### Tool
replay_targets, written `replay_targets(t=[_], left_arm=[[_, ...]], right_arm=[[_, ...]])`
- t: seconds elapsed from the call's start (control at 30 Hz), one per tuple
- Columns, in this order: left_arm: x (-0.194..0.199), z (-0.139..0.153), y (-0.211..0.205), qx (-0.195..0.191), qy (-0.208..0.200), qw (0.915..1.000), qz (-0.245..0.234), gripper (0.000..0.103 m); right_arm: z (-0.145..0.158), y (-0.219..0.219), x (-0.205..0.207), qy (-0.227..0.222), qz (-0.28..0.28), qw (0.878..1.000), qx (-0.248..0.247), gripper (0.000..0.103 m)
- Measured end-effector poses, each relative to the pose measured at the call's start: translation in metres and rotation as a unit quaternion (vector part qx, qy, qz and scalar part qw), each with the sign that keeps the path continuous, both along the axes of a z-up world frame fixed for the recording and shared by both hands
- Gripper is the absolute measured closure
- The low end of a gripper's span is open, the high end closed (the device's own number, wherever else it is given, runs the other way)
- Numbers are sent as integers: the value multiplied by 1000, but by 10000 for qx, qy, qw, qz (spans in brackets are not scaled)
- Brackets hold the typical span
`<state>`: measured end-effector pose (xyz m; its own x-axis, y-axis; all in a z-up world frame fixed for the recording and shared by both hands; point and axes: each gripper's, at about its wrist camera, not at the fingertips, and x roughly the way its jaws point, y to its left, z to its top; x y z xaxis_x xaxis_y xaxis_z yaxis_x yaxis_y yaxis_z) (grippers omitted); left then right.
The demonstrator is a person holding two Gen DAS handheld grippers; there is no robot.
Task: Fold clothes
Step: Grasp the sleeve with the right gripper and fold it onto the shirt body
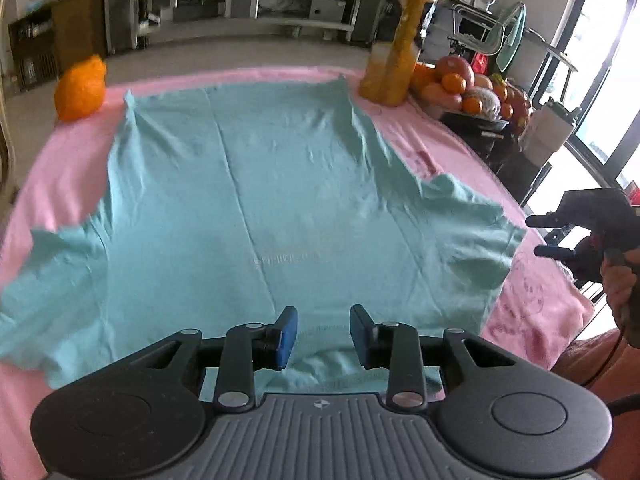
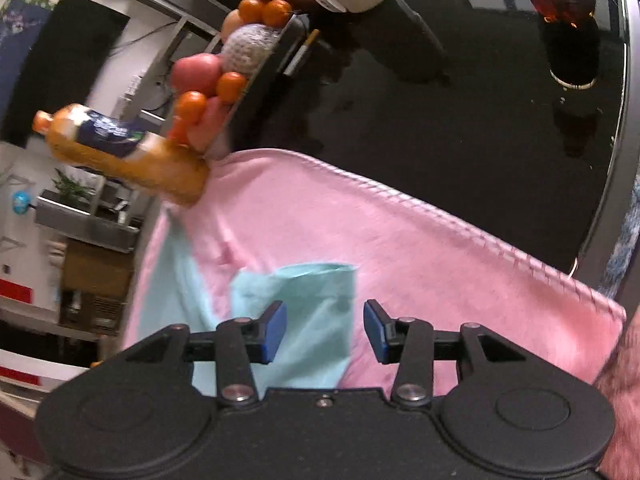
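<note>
An orange net bag sits at the far left corner of the pink blanket that covers the worktop. A teal T-shirt lies spread flat on the blanket, sleeves out to both sides. The left tongs hover over its near edge, pads apart, gripping nothing. A juice bottle and a fruit bowl stand at the far right. The right tongs stand parted above the right sleeve, empty.
</note>
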<state>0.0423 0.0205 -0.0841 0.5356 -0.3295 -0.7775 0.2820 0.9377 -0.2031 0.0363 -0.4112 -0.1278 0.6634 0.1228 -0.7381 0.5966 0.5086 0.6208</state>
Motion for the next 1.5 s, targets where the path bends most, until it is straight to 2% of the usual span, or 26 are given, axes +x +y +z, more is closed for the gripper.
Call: replay_targets(t=[0.1,0.17,0.23,0.27,0.33,0.4,0.5,0.57,0.63,0.7,0.77,0.83,0.93,0.97,1.03,1.1,1.13,1.17,1.2,1.27,1.3,1.33,1.37,1.43,1.47,1.5], left_arm=[[5,-16,13,-337,317,9987,192,72],[6,-19,16,-342,330,9986,251,72],[5,-19,17,-241,269,9990,280,72],[5,-19,17,-181,232,9992,272,72],[1,-18,14,77,68,9997,213,72],[-4,-17,9,340,-108,9993,120,72],[-8,-16,5,499,-241,9985,28,71],[-10,-16,5,558,-292,9980,23,71],[-11,-16,7,597,-318,9977,47,71],[-12,-17,9,659,-336,9972,122,71],[-12,-18,12,700,-332,9968,220,71],[-11,-18,15,695,-316,9965,329,71],[-10,-18,19,665,-291,9964,431,71],[-11,-18,19,666,-292,9964,442,71],[-11,-18,19,677,-299,9963,447,71],[-11,-18,19,684,-298,9962,447,71],[-10,-18,19,679,-288,9963,452,71],[-10,-19,19,664,-272,9964,461,71],[-9,-19,19,647,-254,9965,472,71],[-8,-20,19,614,-221,9966,494,71],[-7,-20,20,603,-203,9967,505,71],[-7,-21,20,605,-184,9966,520,71],[-6,-23,21,608,-155,9966,540,71],[-4,-25,22,607,-88,9964,587,71],[-4,-25,23,612,-67,9963,604,71],[-3,-26,24,617,-47,9962,621,71]], right_arm=[[-8,0,7,19,2,9994,-341,69],[-12,2,12,-72,28,9993,-358,75],[-17,6,18,-106,114,9989,-448,94],[-18,10,20,-108,172,9982,-558,99],[-16,17,21,-177,230,9965,-781,101],[-6,20,16,-459,168,9948,-890,101],[13,30,10,-842,311,9881,-1250,101],[26,50,11,-1060,701,9770,-1710,101],[38,77,16,-1196,1213,9586,-2280,101],[45,113,20,-1303,1872,9272,-2970,101],[48,154,19,-1435,2609,8821,-3650,101],[44,196,13,-1553,3388,8219,-4308,101],[23,250,-7,-1561,4494,7171,-5092,101],[13,262,-12,-1463,4838,6871,-5219,100],[-2,274,-17,-1175,5317,6528,-5266,97],[0,268,-18,-1087,5437,6598,-5072,91],[6,262,-16,-1126,5390,6771,-4881,85],[15,252,-13,-1214,5237,7072,-4592,81],[23,238,-9,-1273,4948,7432,-4320,73],[39,208,1,-1357,4261,8111,-3770,72],[42,194,8,-1300,3867,8403,-3570,74],[42,178,15,-1149,3446,8679,-3388,88],[39,163,21,-987,3134,8910,-3132,93],[26,142,31,-648,2861,9201,-2593,95],[20,138,33,-494,2856,9250,-2457,95],[14,139,32,-257,2924,9231,-2483,95]])
